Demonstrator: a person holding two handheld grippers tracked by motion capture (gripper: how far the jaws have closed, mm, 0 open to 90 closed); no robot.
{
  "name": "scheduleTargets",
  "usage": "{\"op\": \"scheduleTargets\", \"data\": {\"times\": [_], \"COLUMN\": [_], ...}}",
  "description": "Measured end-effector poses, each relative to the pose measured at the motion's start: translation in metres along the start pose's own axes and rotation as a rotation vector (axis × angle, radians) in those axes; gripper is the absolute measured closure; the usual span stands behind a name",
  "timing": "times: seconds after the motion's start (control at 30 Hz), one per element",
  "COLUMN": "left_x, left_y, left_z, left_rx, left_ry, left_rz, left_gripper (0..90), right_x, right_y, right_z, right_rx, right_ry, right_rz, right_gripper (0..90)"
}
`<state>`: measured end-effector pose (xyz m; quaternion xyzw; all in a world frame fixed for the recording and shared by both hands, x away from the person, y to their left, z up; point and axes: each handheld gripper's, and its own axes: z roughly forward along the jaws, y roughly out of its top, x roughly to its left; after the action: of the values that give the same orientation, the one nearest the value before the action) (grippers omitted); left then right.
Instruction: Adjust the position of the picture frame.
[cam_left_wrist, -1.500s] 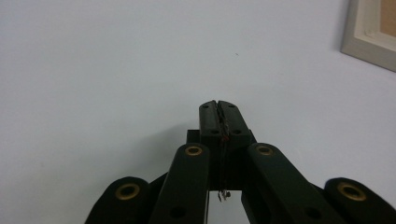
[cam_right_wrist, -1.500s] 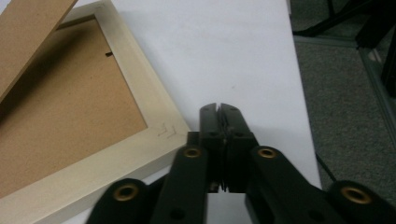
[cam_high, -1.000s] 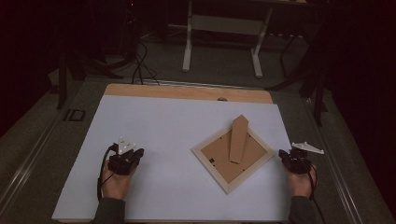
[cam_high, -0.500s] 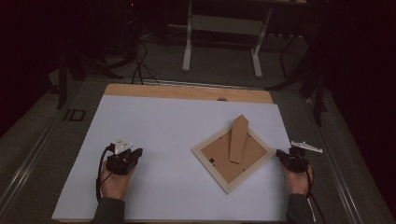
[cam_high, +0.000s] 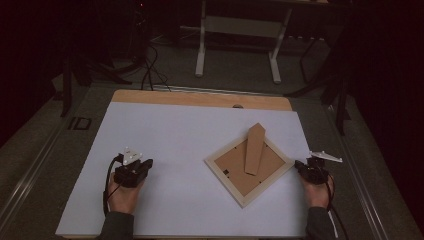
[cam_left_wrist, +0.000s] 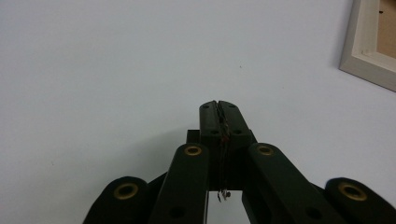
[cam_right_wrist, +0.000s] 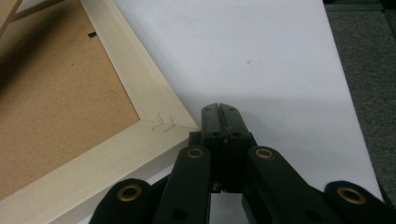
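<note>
**Right tongs closing in on face-down frame**

Picture frame (cam_high: 248, 164) lies back-up, right of centre on the white surface (cam_high: 175, 135), its stand (cam_high: 254, 148) flat on the backing. Right tongs (cam_high: 299, 165) pressed together, empty, just beside the frame's right corner. Left tongs (cam_high: 146, 166) pressed together, empty, lower left, well apart. Looks like the approach step; next the right tongs must spread to grip the frame edge.

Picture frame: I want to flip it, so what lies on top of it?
A brown stand flap lies on the picture frame, across its cardboard backing. Its face-down front is hidden.
</note>
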<state>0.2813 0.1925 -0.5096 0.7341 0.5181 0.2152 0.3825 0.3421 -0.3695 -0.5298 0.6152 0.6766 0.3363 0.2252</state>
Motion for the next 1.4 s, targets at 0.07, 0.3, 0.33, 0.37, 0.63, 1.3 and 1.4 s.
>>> {"op": "scheduleTargets", "data": {"times": [0.07,0.3,0.33,0.37,0.63,1.3,1.4], "left_x": [-0.001,-0.004,-0.006,-0.007,-0.025,-0.074,-0.077], "left_y": [0.000,0.000,0.001,0.001,0.005,0.055,0.055], "left_z": [0.000,0.001,0.002,0.003,0.009,0.099,0.106], "left_rx": [0.001,0.007,0.009,0.009,0.019,0.131,0.138], "left_ry": [-0.002,-0.012,-0.019,-0.024,-0.062,-0.191,-0.203], "left_rz": [0.002,0.016,0.022,0.024,0.069,0.216,0.218], "left_gripper": [90.0,90.0,90.0,90.0,90.0,90.0,90.0], "right_x": [0.001,0.002,0.003,0.003,0.007,0.010,0.010], "right_y": [0.000,0.001,0.001,0.001,0.001,0.002,0.002], "right_z": [0.000,0.000,0.000,0.000,0.001,0.002,0.001], "right_rx": [0.004,0.007,0.008,0.009,0.021,0.018,0.014], "right_ry": [0.000,0.005,0.007,0.008,0.013,0.034,0.037], "right_rz": [-0.003,-0.009,-0.012,-0.015,-0.032,-0.025,-0.022], "right_gripper": [90.0,90.0,90.0,90.0,90.0,90.0,90.0]}}
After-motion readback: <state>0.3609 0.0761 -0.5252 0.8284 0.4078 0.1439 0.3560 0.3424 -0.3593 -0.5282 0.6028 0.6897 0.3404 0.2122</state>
